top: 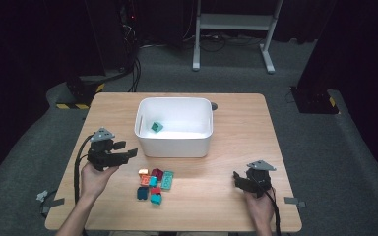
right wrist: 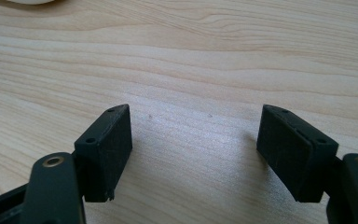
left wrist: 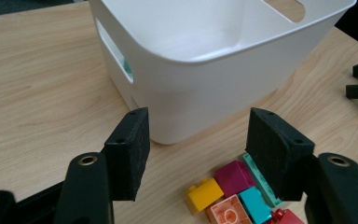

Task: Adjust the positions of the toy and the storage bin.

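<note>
Left tool: jaws wide, holding nothing, poised just above the tabletop beside the bricks. Right tool: jaws wide, nothing between them, low over bare wood grain, well apart from the bricks. White plastic tub: rounded corners, slotted handles, one green brick inside. Loose bricks: small studded plastic cluster just in front of the tub; yellow, magenta, teal, orange, red.
</note>
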A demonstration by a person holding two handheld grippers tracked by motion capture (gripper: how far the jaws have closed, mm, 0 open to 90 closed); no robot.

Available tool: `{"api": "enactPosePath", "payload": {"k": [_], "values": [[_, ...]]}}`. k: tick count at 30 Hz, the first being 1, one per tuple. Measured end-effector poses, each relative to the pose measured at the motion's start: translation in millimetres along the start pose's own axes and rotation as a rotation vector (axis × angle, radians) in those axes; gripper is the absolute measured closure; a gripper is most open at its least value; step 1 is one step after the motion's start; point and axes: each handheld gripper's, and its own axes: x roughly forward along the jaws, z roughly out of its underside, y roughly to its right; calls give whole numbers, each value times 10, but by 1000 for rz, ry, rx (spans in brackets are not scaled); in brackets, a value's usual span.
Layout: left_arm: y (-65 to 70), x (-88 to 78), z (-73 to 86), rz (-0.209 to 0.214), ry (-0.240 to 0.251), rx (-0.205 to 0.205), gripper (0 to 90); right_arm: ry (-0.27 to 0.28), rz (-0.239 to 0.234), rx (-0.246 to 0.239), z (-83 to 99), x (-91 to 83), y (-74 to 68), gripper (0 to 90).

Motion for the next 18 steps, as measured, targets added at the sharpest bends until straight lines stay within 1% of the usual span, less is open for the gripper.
{"api": "enactPosePath", "payload": {"k": [4,12,14,18], "values": [[21,42,68,-10,-20,12,397,0,0,0,0,0,0,264],[66,157,221,-22,-57,14,399,1,0,0,0,1,0,265],[82,193,261,-32,-70,20,399,2,0,0,1,1,0,264],[102,280,346,-33,-93,17,399,2,0,0,0,1,0,265]]}}
